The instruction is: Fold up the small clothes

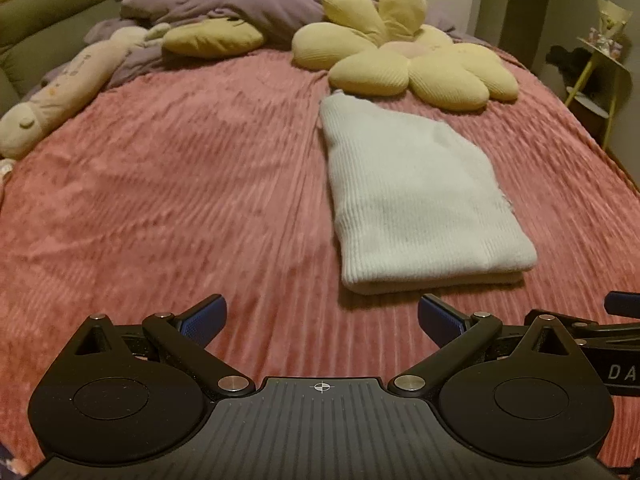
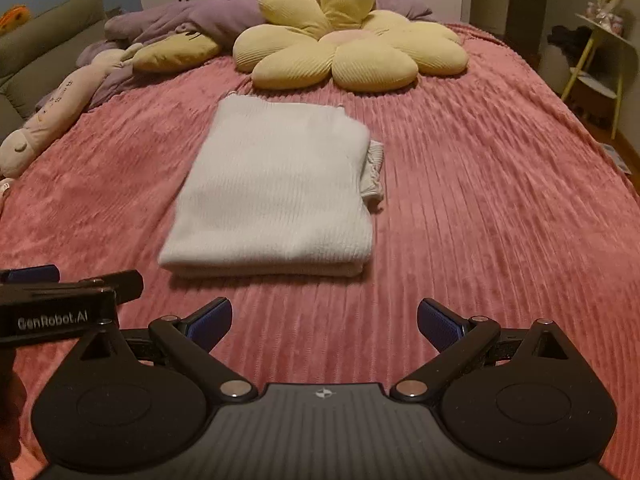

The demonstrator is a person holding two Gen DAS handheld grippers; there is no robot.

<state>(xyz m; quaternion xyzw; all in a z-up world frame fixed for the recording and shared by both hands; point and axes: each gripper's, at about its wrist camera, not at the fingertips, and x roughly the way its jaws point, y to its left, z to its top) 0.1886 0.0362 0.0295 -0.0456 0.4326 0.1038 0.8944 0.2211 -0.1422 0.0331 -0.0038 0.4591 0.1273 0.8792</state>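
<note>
Left gripper (image 1: 322, 320): jaws spread wide, blue pads bare, nothing between them; it hovers above the bedspread, short of the garment.

Right gripper (image 2: 324, 322): jaws likewise wide apart and empty, alongside the left one, whose body shows at 9 o'clock in the right wrist view.

White knit garment (image 2: 276, 192): lies folded in stacked layers on the pink ribbed bedspread (image 2: 500, 200), at 12 o'clock from the right gripper and 1 o'clock from the left. Long axis runs 6 to 12 o'clock, away from the grippers. The thick folded edge faces them; the far end points at the flower cushion. A bunched bit of an under layer pokes out at the 3 o'clock side.

Flower cushion (image 2: 352, 44): yellow, at 12 o'clock, just beyond the garment's far end.

Long plush toy (image 1: 60, 92): cream, at 10 o'clock, well apart from the garment.

Step in hand, judged: the fold looks nearly or wholly done, and both grippers stand clear. If a further fold is wanted, pinch the two near corners through all layers, lift evenly, carry toward 12 o'clock. Tuck the stray 3 o'clock bulge first so the edges line up.
</note>
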